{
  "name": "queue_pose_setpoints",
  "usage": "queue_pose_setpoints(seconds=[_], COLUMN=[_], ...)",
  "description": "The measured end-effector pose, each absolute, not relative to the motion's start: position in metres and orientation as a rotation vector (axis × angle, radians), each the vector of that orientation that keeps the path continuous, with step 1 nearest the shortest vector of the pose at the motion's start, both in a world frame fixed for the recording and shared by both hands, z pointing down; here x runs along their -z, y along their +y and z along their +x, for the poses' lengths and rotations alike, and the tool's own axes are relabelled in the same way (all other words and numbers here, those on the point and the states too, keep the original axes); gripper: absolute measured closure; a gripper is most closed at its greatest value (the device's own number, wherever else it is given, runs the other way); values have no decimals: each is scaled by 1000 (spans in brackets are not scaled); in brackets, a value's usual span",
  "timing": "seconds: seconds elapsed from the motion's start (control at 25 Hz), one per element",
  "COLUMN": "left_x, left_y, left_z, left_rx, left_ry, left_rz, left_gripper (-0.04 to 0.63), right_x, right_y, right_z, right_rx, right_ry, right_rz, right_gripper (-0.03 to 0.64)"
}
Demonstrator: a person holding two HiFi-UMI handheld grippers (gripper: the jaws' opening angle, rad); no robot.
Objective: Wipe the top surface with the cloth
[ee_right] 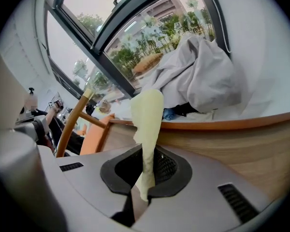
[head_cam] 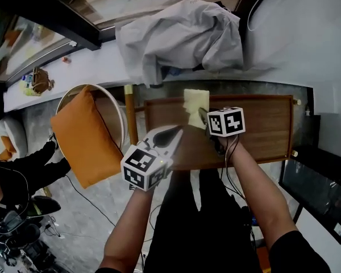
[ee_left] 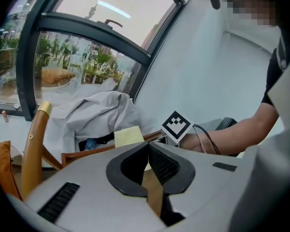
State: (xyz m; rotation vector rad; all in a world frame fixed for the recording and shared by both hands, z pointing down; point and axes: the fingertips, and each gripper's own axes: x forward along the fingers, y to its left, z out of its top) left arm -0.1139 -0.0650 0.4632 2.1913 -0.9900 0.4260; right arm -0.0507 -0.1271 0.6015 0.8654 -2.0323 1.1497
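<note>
A pale yellow cloth point(head_cam: 196, 104) hangs over the far left part of the wooden table top point(head_cam: 261, 124). My right gripper point(head_cam: 203, 116) is shut on its near end. In the right gripper view the cloth point(ee_right: 147, 115) rises from between the jaws of the right gripper point(ee_right: 147, 154), above the table top point(ee_right: 232, 139). My left gripper point(head_cam: 173, 133) hovers over the table's front left part, shut with nothing between its jaws. The left gripper view shows the left gripper point(ee_left: 147, 147), the cloth point(ee_left: 129, 136) beyond it, and the right gripper's marker cube point(ee_left: 176, 125).
A crumpled grey-white sheet point(head_cam: 182, 36) lies on the ledge behind the table. Left of the table is a round-framed chair with an orange cushion point(head_cam: 85, 135). A dark screen point(head_cam: 318, 192) sits at the right. A person's arm point(head_cam: 23, 169) shows at far left.
</note>
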Motion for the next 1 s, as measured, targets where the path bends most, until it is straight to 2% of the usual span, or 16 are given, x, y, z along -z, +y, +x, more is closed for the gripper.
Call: queue_pose_setpoints(seconds=[0.52, 1.0], left_x=[-472, -479], left_y=[-77, -92], left_z=[1, 72], left_rx=[-474, -513], left_ry=[-840, -752], left_rz=[2234, 2257], left_gripper=[583, 583], right_x=[-609, -609], right_y=[-147, -170], right_z=[113, 242], right_rx=[-1188, -1166], right_ry=[-1932, -1823], right_rz=[1094, 1315], right_gripper=[584, 584])
